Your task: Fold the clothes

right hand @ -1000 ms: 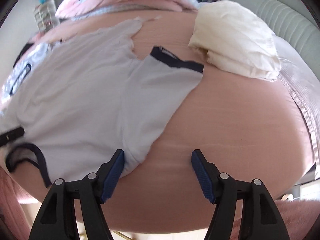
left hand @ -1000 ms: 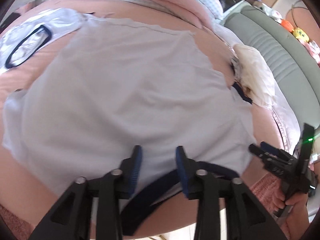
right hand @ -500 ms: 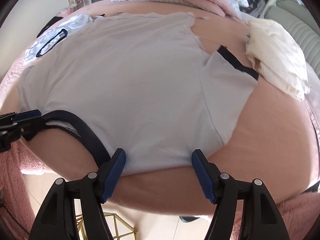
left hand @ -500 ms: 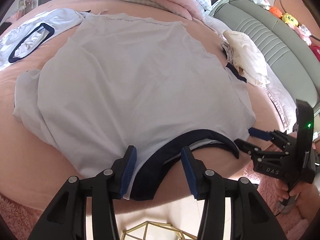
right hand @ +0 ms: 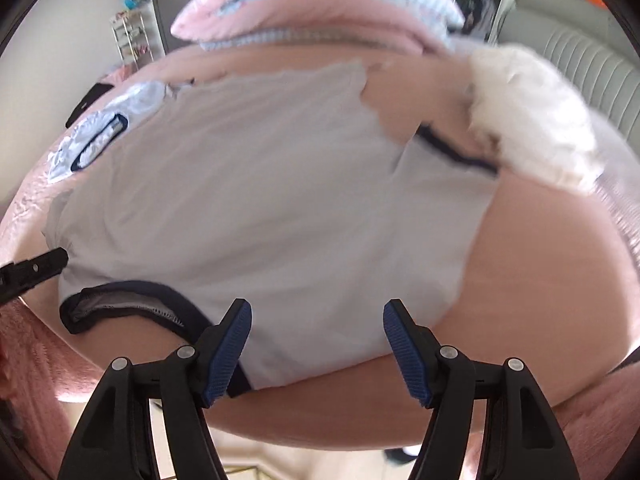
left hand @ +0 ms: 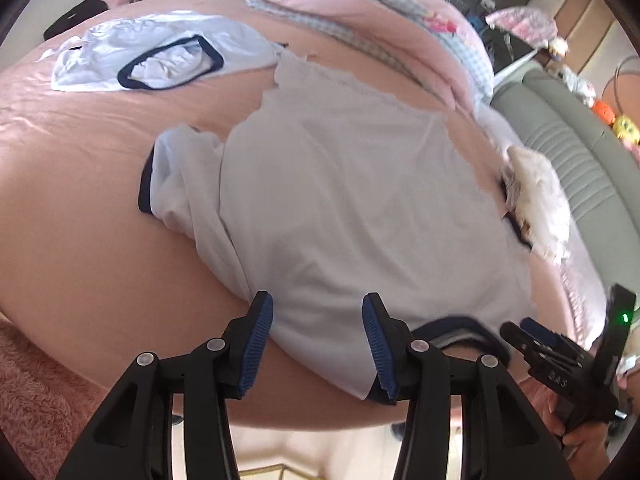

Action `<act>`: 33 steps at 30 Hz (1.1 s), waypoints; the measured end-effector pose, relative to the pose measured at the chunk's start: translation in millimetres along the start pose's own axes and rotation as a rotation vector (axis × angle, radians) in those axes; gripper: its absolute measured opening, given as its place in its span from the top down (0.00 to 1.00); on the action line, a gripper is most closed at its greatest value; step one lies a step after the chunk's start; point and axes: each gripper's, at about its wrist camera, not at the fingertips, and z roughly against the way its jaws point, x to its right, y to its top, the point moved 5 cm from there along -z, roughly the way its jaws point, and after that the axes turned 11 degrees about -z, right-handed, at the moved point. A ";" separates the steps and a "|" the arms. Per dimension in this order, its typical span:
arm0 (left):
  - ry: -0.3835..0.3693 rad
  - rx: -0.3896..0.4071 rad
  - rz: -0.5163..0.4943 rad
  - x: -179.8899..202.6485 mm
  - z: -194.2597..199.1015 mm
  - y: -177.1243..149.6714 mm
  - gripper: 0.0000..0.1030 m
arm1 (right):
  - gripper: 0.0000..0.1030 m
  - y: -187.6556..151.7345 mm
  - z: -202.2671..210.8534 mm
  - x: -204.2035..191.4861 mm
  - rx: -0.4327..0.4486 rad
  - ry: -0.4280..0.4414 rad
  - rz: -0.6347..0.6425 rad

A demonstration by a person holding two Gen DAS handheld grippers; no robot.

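Note:
A pale lilac T-shirt (left hand: 340,208) with navy trim lies spread on the pink bed (left hand: 72,240), its navy collar (left hand: 460,326) at the near edge. My left gripper (left hand: 318,340) is open just above the shirt's left shoulder, with nothing between its fingers. The same shirt (right hand: 260,200) fills the right wrist view, with its collar (right hand: 132,304) at lower left. My right gripper (right hand: 316,344) is open over the right shoulder, holding nothing. The right gripper (left hand: 560,364) also shows at lower right in the left wrist view. The shirt's left sleeve (left hand: 176,184) is bunched.
A second pale shirt with a navy collar (left hand: 160,60) lies at the far left of the bed. A cream garment (left hand: 536,204) sits by the right sleeve. Pink and checked bedding (left hand: 360,12) is piled at the back. A grey padded headboard (left hand: 580,152) runs along the right.
Both grippers have shifted outward from the collar, the left one to the left shoulder and the right one to the right shoulder. The left camera now sees the bunched left sleeve.

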 end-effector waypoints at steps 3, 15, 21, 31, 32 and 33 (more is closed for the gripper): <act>-0.007 -0.045 -0.017 0.7 2.0 -8.7 0.58 | 0.35 -2.6 -9.8 -8.2 -0.013 -0.084 0.073; 0.010 0.061 0.238 -52.5 35.9 -5.4 0.58 | 0.35 14.2 36.0 -31.8 0.008 0.037 0.038; -0.064 0.062 0.495 -123.5 15.2 13.3 0.58 | 0.35 44.9 38.9 -134.7 0.031 0.161 0.217; -0.360 -0.024 0.192 -97.7 -19.1 61.5 0.83 | 0.35 6.8 9.6 -212.8 -0.113 0.273 0.228; -0.411 -0.001 0.171 -92.5 -17.6 66.8 0.83 | 0.35 -2.9 9.3 -214.7 -0.138 0.285 0.255; -0.465 0.025 0.159 -87.1 -16.8 73.5 0.83 | 0.35 -11.0 7.7 -216.8 -0.151 0.274 0.293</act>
